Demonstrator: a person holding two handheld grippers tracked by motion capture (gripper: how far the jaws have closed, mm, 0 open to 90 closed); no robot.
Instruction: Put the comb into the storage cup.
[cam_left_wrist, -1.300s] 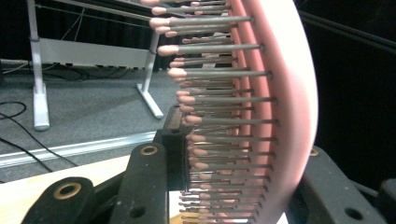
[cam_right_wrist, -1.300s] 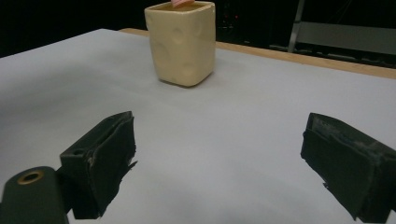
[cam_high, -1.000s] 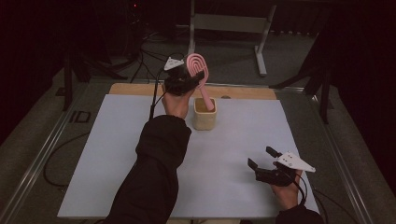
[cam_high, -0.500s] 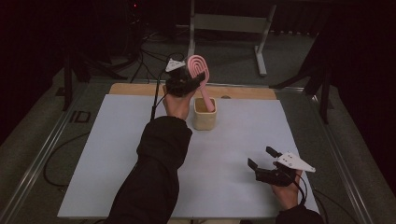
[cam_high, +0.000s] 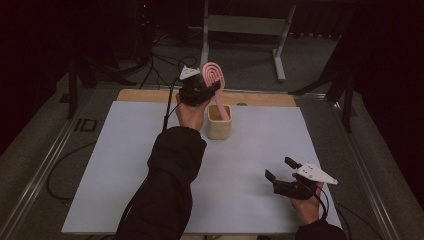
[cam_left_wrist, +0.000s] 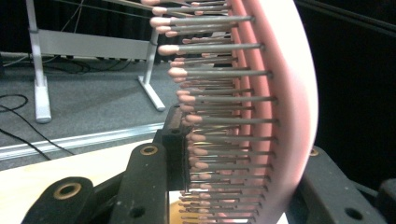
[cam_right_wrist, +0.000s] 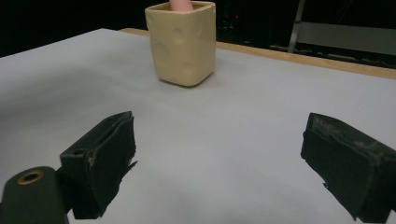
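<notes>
A: Since the earlier frames nothing has shifted much; the left tool (cam_high: 212, 90) stays at the far side of the worktop (cam_high: 125, 165), toward 12 o'clock from the person, and the right tool (cam_high: 281, 171) has kept its place at about 4 o'clock.

B: What does the left tool hold?

A: Its 2 jaws are clamped on the head of the pink hairbrush (cam_high: 215, 80). In the left gripper view the brush (cam_left_wrist: 261, 116) stands between the jaws, bristles facing one of them.

B: And where is the brush itself?

A: Its handle goes down into the cream cup (cam_high: 219, 122), which stands on the worktop just below the tool; the head rises above the cup's rim, tilted toward 11 o'clock.

B: The right tool?

A: Jaws wide apart, holding nothing, low over the bare worktop. Its own view looks toward the cup (cam_right_wrist: 183, 44), well apart from it.
</notes>
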